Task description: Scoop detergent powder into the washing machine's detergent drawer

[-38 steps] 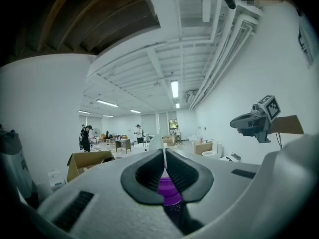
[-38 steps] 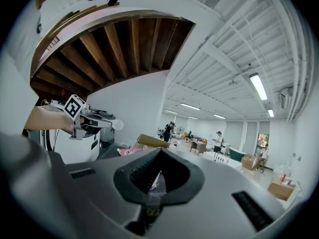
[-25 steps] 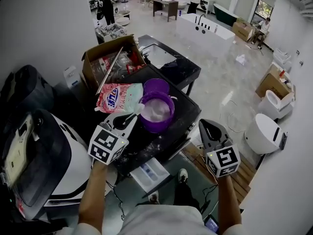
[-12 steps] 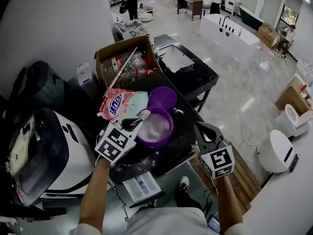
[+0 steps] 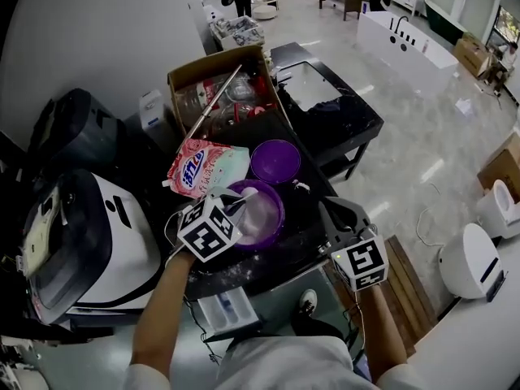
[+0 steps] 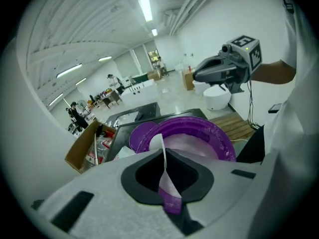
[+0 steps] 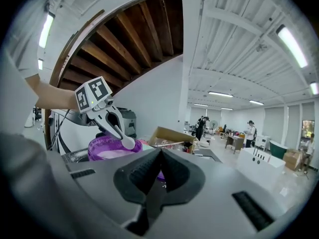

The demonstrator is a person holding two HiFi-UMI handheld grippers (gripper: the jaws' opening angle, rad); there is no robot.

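Note:
A purple tub [image 5: 262,211] of white detergent powder stands on the black table [image 5: 307,218], with its purple lid [image 5: 275,161] just behind it. My left gripper [image 5: 232,207] is shut on the handle of a scoop [image 6: 168,190]. The scoop's white bowl [image 7: 127,143] hangs over the tub's near-left rim. The left gripper view looks past the scoop into the tub [image 6: 197,136]. My right gripper [image 5: 331,211] hovers to the right of the tub, jaws shut with nothing between them [image 7: 159,156]. The washing machine's detergent drawer [image 5: 226,311] stands pulled open below the table's front edge.
A pink and white detergent bag [image 5: 203,169] lies left of the lid. Behind it sits an open cardboard box [image 5: 218,88] of bottles. The white washing machine [image 5: 97,242] fills the left. A second black table [image 5: 325,108] stands further back, and people move about at the far end of the room.
My left gripper has carried the scoop forward and to the right, over the tub's rim. The right gripper has stayed beside the tub. The head view has swung slightly.

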